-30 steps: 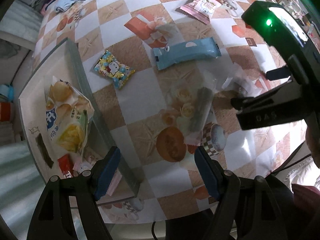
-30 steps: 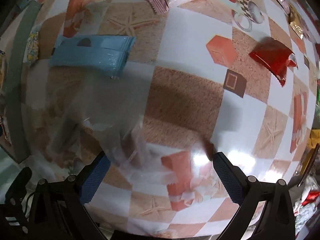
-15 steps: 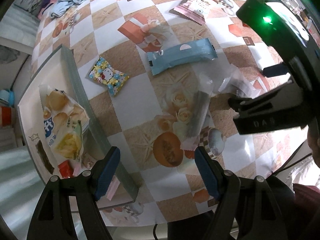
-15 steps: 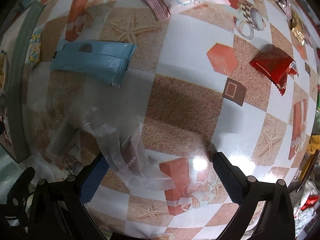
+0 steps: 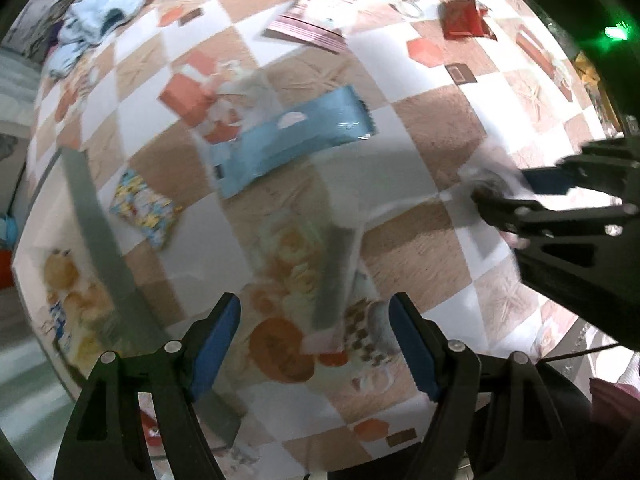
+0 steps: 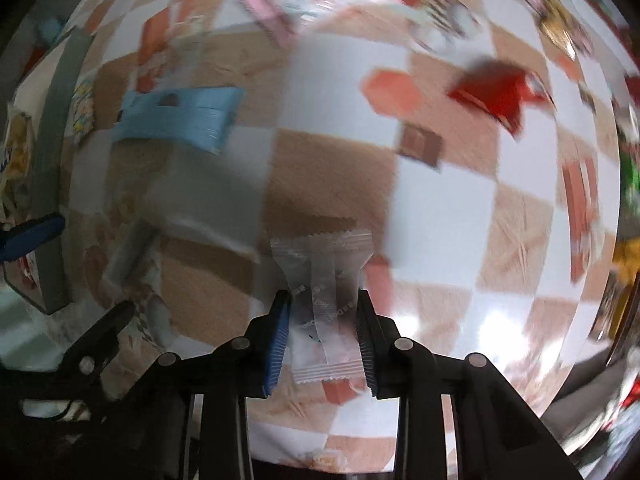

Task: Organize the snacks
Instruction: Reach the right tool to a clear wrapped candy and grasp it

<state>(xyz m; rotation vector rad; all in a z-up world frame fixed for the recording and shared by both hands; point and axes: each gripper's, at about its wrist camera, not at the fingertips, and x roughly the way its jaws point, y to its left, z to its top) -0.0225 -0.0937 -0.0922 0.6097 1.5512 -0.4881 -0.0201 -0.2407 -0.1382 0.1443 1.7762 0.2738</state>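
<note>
Grey-rimmed tray holding snack bags, right fingers just clenched on clear sachet, left fingers released

Brown-white checked tablecloth, light-blue packet, red packet

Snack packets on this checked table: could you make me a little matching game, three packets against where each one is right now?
Things:
1. clear packet
2. long blue packet
3. red packet

Places:
A. lying alone on the far side of the table
B. lying near the grey tray
C. pinched between the right gripper fingers

Pairs: 1-C, 2-B, 3-A
</note>
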